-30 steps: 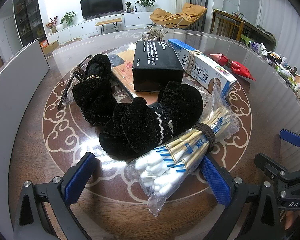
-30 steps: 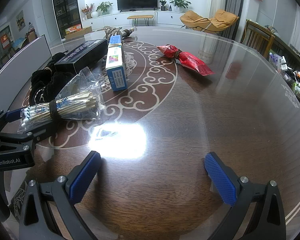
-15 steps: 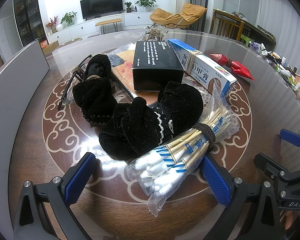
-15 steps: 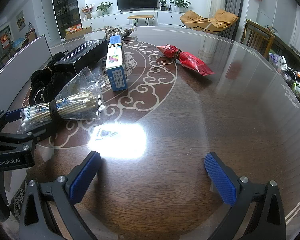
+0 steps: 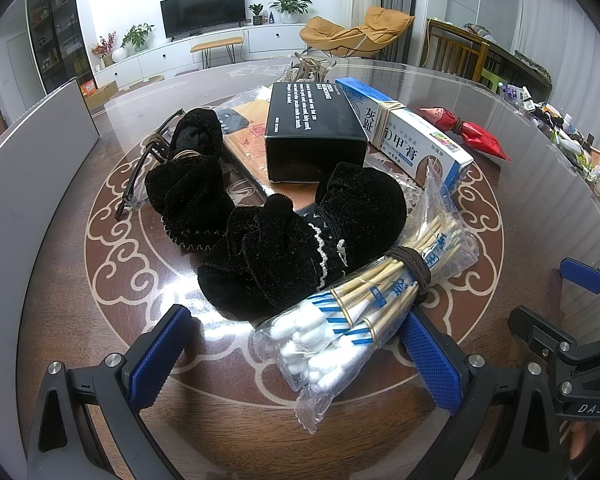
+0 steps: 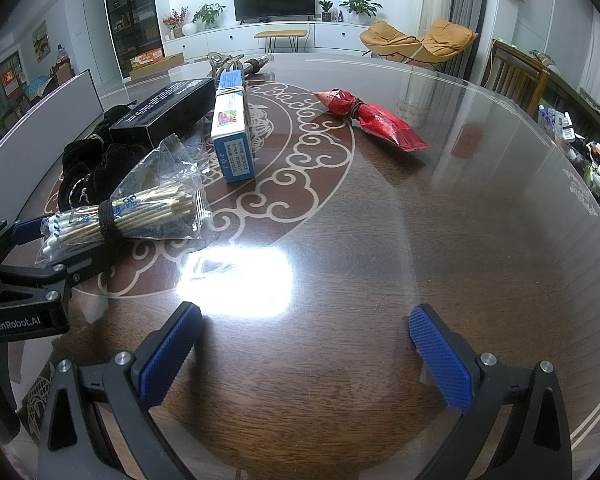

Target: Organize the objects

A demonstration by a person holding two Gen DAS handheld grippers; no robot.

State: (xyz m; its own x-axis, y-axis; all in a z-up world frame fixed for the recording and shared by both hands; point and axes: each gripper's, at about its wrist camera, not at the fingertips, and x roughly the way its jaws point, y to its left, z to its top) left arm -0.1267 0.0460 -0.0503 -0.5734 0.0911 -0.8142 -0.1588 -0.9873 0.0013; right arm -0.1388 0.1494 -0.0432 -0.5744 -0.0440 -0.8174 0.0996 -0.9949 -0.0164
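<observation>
The task is at an early step, I think: the things lie in a loose heap on the round worktop point(image 6: 440, 240) and neither tool holds anything. The left tool point(image 5: 300, 356) has its two blue fingers wide apart. The bag of cotton swabs point(image 5: 364, 300) lies between them, its white end nearest the camera, and the right finger seems to touch the bag's side, though I cannot tell for sure. The right tool point(image 6: 304, 356) is also spread apart, over bare wood, well away from the heap.

The next move is probably to close the left tool on the swab bag. The thin plastic is slippery, so the grip should take the tied middle of the bundle, not the loose film.

As for containers: the clear bag holds the swabs, bound with a dark band. Two black velvet pouches point(image 5: 300, 240) lie just behind it, touching each other; what is inside them is hidden. Behind those stand a black box point(image 5: 312, 128) and a blue and white box point(image 5: 404, 128), both closed. A red packet point(image 6: 372, 120) lies apart, to the right.
</observation>
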